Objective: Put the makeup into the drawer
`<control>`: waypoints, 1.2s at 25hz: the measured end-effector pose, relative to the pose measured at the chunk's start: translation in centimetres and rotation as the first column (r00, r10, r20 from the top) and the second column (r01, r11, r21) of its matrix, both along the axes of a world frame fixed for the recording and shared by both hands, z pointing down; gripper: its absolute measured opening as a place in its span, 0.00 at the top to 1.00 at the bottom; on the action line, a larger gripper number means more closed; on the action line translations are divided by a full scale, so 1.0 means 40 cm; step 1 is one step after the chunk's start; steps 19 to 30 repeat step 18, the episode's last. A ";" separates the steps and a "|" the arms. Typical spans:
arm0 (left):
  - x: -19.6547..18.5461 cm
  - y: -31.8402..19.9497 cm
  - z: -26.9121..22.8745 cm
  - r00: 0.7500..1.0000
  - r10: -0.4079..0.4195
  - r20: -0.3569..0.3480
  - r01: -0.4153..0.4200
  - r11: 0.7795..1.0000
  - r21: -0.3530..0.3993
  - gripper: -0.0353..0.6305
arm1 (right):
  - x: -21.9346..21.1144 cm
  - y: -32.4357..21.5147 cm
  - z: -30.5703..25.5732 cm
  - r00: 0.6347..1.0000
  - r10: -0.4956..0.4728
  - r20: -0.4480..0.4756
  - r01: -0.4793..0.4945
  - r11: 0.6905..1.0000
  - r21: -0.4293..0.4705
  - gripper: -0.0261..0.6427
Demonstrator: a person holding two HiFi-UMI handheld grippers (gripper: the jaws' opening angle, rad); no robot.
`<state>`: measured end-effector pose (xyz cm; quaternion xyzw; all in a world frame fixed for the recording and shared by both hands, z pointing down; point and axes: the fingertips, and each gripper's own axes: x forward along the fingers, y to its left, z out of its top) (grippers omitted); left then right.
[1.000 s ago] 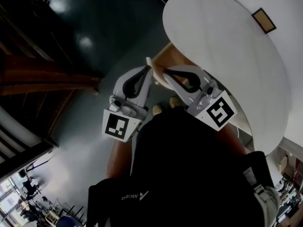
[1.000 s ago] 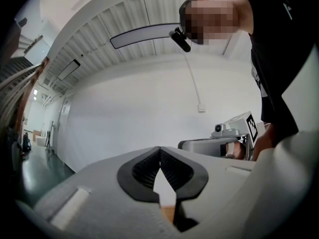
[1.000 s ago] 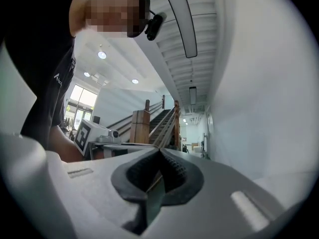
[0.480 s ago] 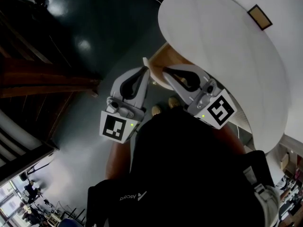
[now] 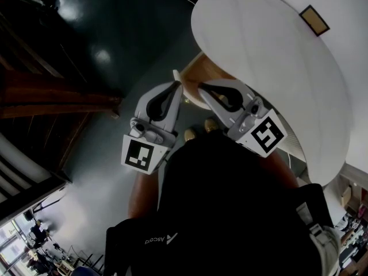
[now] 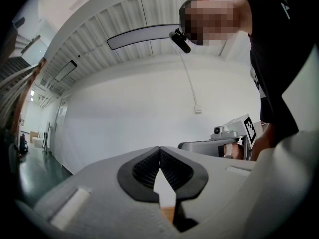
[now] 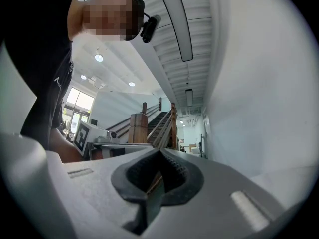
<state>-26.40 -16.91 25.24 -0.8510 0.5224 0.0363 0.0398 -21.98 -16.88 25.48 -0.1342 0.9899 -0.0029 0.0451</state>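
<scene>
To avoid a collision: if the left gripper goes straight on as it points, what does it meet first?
Probably the white wall ahead of the left gripper; nothing shows between, though depth is unclear.

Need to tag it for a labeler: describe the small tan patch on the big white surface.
Find the large white curved surface filling the head view's upper right. Near its top right edge sits a small tan rectangle with a dark frame, tilted. It is the only framed patch on the white; the plain wooden piece lower down has no frame.
</scene>
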 end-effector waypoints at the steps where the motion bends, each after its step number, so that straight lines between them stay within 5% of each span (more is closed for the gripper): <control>1: 0.001 0.001 0.001 1.000 0.000 0.001 0.000 1.000 -0.001 0.93 | 0.001 0.001 0.000 1.000 -0.001 0.000 0.001 1.000 0.000 0.96; 30: -0.002 -0.001 -0.003 1.000 -0.006 -0.004 0.006 1.000 0.003 0.93 | 0.007 -0.002 0.005 1.000 0.004 -0.007 -0.005 1.000 -0.006 0.96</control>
